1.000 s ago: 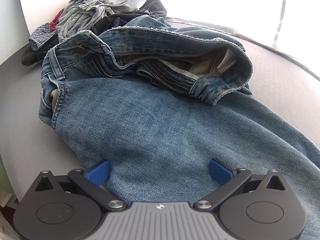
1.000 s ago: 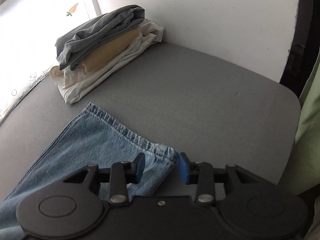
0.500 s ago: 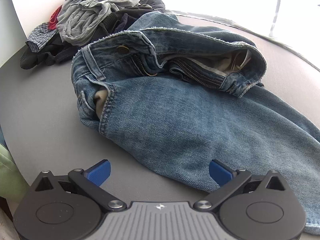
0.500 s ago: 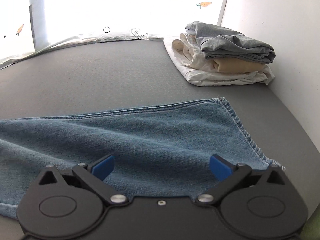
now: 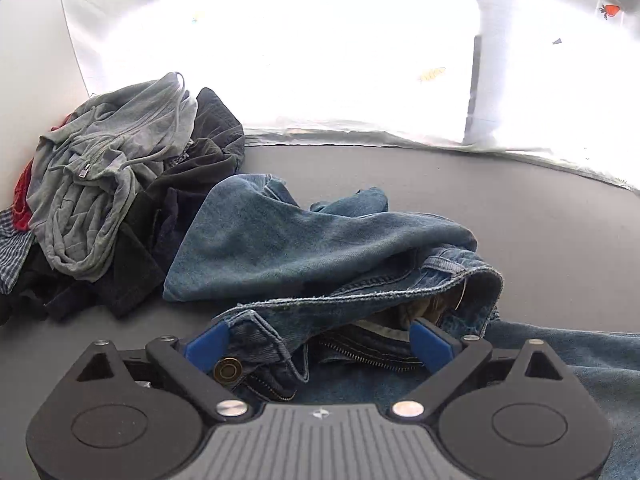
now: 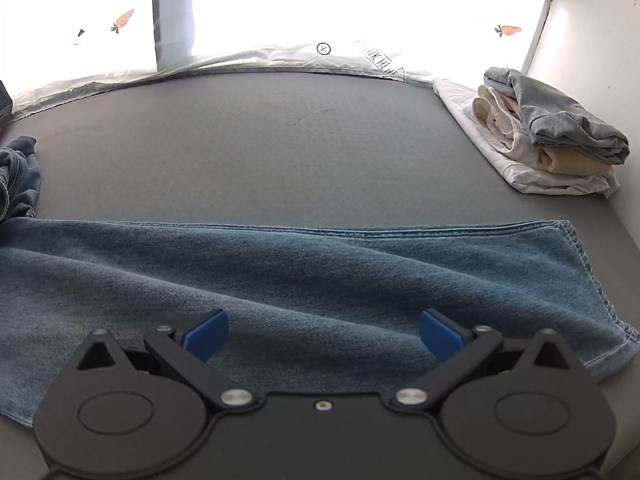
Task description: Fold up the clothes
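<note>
Blue jeans (image 5: 320,240) lie on the grey table (image 5: 520,216). In the left wrist view their waistband with brass button (image 5: 229,369) and open zipper sits between my wide-open left gripper (image 5: 320,346), one leg bunched behind. In the right wrist view a jeans leg (image 6: 320,272) lies flat, its hem (image 6: 592,280) at the right. My right gripper (image 6: 322,334) is open, low over the leg, holding nothing.
A heap of unfolded clothes (image 5: 100,200), grey hoodie on top, sits at the table's far left. A folded stack (image 6: 548,136) of grey, tan and white garments stands at the far right by the wall. A bright window runs along the back edge.
My left gripper has moved in to the waistband, which now lies between its fingers. My right gripper opened wide half a second ago and has shifted along the leg towards the hem.
</note>
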Motion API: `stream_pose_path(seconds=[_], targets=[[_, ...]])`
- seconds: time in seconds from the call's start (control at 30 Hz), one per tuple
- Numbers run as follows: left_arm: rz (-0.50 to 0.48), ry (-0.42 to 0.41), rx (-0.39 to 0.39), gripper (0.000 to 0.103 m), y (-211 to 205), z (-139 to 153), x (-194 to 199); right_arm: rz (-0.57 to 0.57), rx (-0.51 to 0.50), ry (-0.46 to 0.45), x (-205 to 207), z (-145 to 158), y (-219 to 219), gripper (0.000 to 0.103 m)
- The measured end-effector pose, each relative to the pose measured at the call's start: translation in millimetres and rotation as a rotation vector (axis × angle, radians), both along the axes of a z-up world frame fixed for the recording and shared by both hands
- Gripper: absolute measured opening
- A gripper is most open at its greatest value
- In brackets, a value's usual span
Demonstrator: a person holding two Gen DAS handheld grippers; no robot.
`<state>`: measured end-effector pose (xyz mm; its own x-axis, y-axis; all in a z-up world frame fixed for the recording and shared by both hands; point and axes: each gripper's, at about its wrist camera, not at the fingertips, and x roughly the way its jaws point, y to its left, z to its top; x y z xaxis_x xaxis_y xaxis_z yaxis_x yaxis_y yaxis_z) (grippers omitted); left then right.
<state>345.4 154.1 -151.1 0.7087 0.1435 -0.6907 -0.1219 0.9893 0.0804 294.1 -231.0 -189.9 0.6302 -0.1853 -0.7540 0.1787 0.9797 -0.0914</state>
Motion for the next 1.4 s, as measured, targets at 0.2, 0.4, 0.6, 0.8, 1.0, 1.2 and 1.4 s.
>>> stream_pose_path(seconds=[0.2,0.4,0.6,0.8,1.0,1.2,1.4], targets=[[-0.243,0.051,0.086,0.079,-30.4,-23.7,51.6,-0.023,-0.047,-0.003,3.9,3.8,31.4,0.103],[-0.212,0.014,0.032,0.011,-5.5,-28.2,69.8,-0.112,-0.049,-0.018,13.6,7.2,46.4,0.103],[0.074,-0.158,0.125,0.005,78.0,21.4,32.9,-0.158,-0.032,-0.034,36.5,8.7,61.1,0.103],[0.304,-0.039,-0.038,0.006,179.8,-23.9,24.1,-0.025,-0.019,-0.05,70.4,15.5,99.9,0.103],[0.354,0.008,-0.181,0.01,173.0,-60.7,8.6,0.176,0.016,-0.052,107.1,27.0,151.1,0.103],[0.382,0.001,-0.316,0.026,198.8,-46.3,16.9,0.372,0.102,-0.074,140.8,44.0,200.6,0.103],[0.443,-0.097,-0.387,0.059,231.0,-13.2,8.9,0.334,0.133,-0.058,163.1,38.3,213.1,0.103]])
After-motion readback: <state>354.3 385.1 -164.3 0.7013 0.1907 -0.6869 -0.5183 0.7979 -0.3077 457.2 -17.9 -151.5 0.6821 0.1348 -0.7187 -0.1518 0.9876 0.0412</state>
